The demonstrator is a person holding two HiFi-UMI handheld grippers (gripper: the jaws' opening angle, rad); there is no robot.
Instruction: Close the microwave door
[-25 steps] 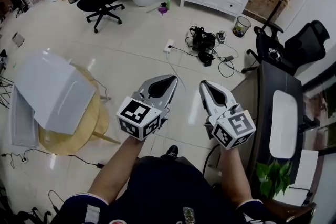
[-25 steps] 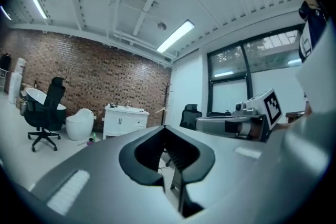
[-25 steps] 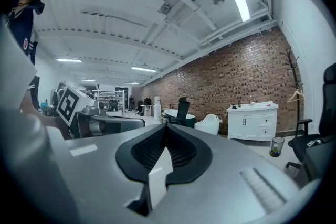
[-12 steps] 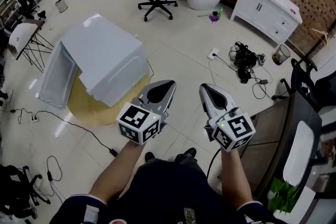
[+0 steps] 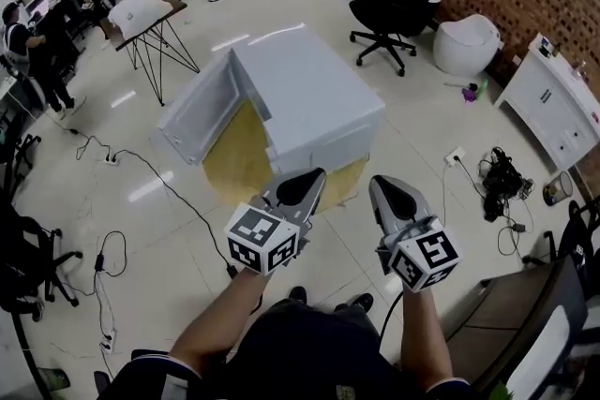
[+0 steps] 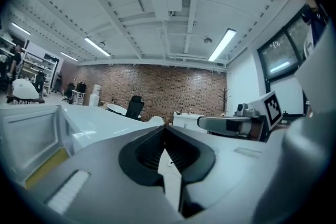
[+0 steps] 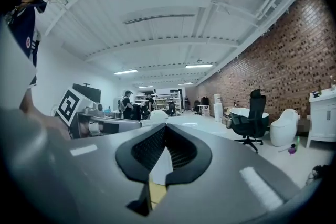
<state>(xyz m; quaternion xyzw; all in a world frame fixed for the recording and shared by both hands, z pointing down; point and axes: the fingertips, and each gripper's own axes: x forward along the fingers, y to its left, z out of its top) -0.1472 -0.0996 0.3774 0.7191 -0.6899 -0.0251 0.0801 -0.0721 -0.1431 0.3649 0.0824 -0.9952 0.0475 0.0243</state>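
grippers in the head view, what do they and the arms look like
Both the left gripper and right gripper are pale grey pointed shells with black ribbed pads inside the tongs. Each carries a white cube printed with black square markers. A thin dark cable hangs under the right one. The person wears dark short sleeves.

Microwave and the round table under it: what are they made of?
The microwave looks like white painted metal or plastic, smooth with a soft sheen. The round table looks like pale yellowish wood, matte; no grain shows, so I'm unsure.
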